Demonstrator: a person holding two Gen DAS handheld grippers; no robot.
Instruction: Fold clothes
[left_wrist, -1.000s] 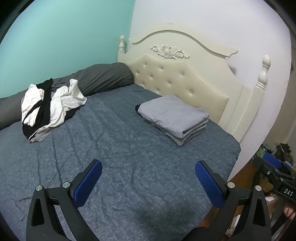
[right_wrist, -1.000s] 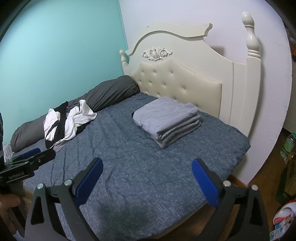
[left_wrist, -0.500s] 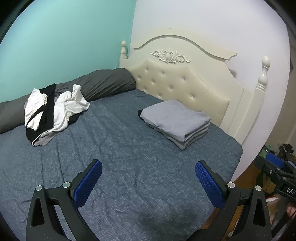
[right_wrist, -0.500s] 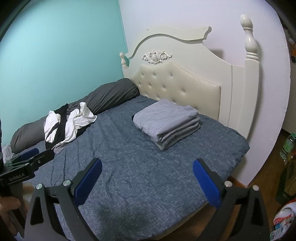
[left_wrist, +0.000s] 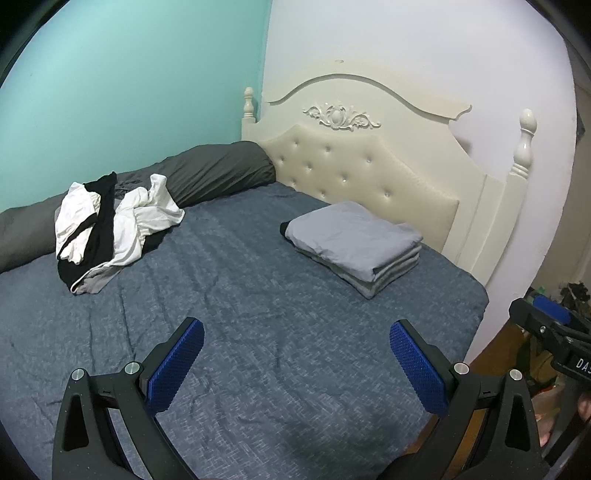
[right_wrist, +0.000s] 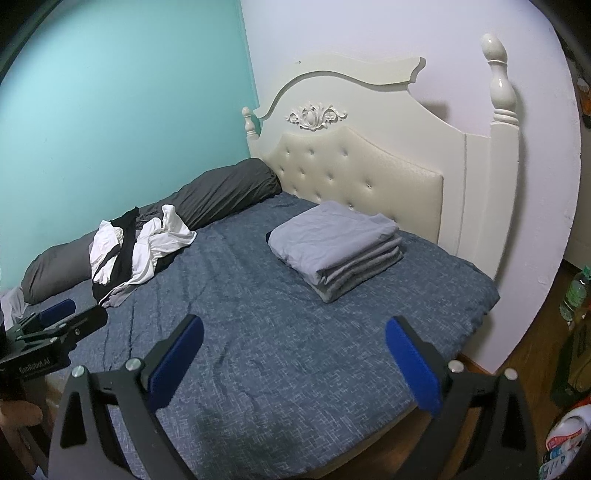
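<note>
The left gripper (left_wrist: 295, 360) and right gripper (right_wrist: 293, 356) hung above the near edge of the blue bed (left_wrist: 258, 332), fingers spread wide, holding nothing, likely readied for a first grab. The black-and-white clothes heap (left_wrist: 110, 225) lay well apart by the grey bolster (left_wrist: 207, 173). 1 folded grey stack (left_wrist: 354, 243) sat near the headboard (left_wrist: 362, 173), probably finished.

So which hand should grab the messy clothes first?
Probably the left gripper. Both grippers are open and empty, but the crumpled black-and-white pile lies on the bed's left side, nearer it than the right gripper.
</note>
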